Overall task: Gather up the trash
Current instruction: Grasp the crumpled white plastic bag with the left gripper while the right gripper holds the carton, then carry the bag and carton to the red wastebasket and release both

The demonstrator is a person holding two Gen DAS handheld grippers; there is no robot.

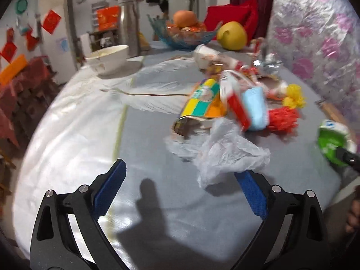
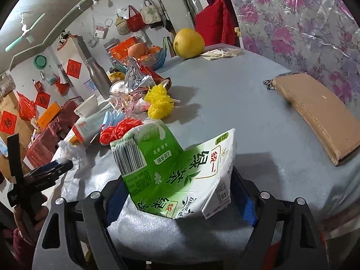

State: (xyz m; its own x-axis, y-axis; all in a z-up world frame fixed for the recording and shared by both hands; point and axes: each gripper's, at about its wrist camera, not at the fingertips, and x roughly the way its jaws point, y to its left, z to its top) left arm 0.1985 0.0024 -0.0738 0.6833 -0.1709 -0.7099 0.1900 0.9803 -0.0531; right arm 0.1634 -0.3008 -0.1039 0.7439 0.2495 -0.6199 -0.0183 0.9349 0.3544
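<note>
A grey cloth-covered bench [image 2: 236,103] stands against a floral-papered wall [image 2: 303,22]. The right gripper [image 2: 180,202] fingers are spread wide around a crumpled green-and-white drink carton [image 2: 173,173]; whether they press it is unclear. The left gripper [image 1: 180,193] fingers are released, with a crumpled white plastic bag [image 1: 225,155] touching one tip.

Black skeletal frames with silver pivot screws behind both grippers' [image 1: 180,180] [image 2: 180,193] blue ribbed pads [image 1: 110,191].
</note>
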